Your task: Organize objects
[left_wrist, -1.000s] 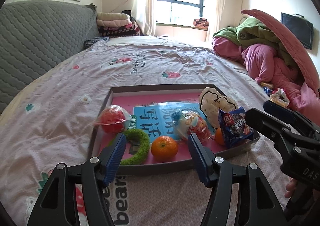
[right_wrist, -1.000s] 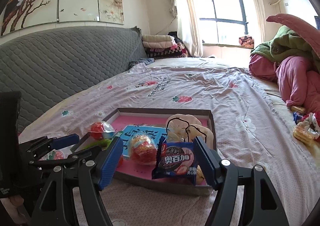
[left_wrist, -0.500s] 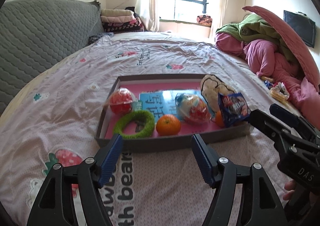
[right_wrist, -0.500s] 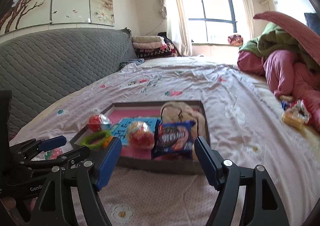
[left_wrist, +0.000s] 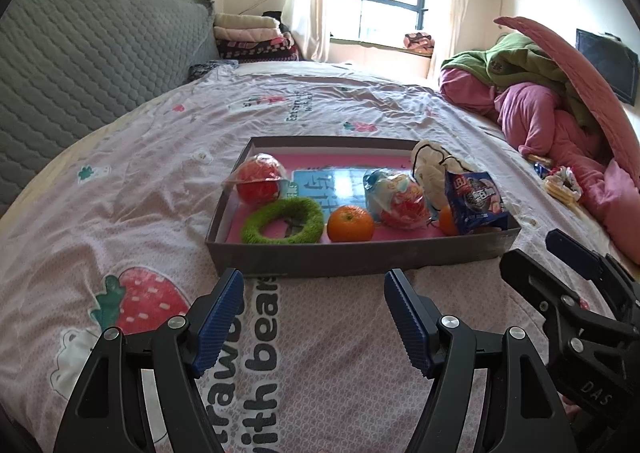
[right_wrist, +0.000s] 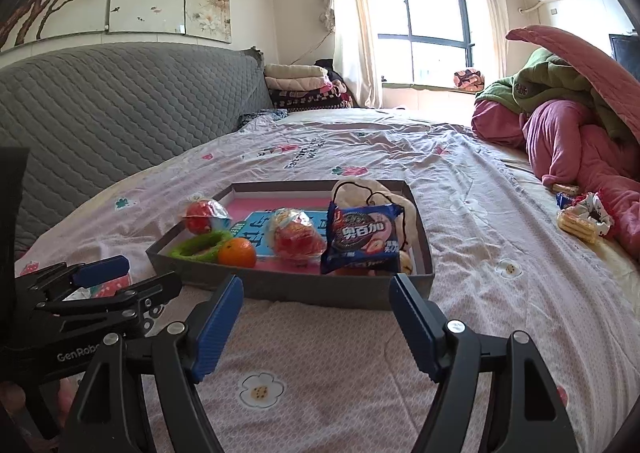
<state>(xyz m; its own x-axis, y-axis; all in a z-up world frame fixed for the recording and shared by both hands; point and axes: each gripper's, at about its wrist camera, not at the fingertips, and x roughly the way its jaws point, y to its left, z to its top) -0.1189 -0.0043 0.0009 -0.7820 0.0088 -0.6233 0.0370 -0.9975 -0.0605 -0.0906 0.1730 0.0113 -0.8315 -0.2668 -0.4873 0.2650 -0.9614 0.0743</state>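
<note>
Down at the near edge of the bed, the left gripper [left_wrist: 314, 283] hangs over the pink bedspread [left_wrist: 320, 353] with its blue pads spread wide and nothing between them. Just beside it the right gripper [right_wrist: 316, 289] stands the same way, jaws apart and empty, above a printed flower.

Just beyond both sets of fingertips lies the grey tray [left_wrist: 360, 255], flat on the bedspread. Inside, along the near wall, sit a green fuzzy ring [left_wrist: 284, 221] and an orange [left_wrist: 351, 223] side by side. Behind them are two wrapped red balls [left_wrist: 259, 177] (each in clear film) and a blue booklet [left_wrist: 332, 183] lying flat. At the tray's right end a blue biscuit packet [right_wrist: 362, 237] leans upright against a cream pouch [right_wrist: 372, 189].

Farther right, loose snacks [right_wrist: 580, 219] rest by a heap of pink and green bedding [right_wrist: 560, 125].
</note>
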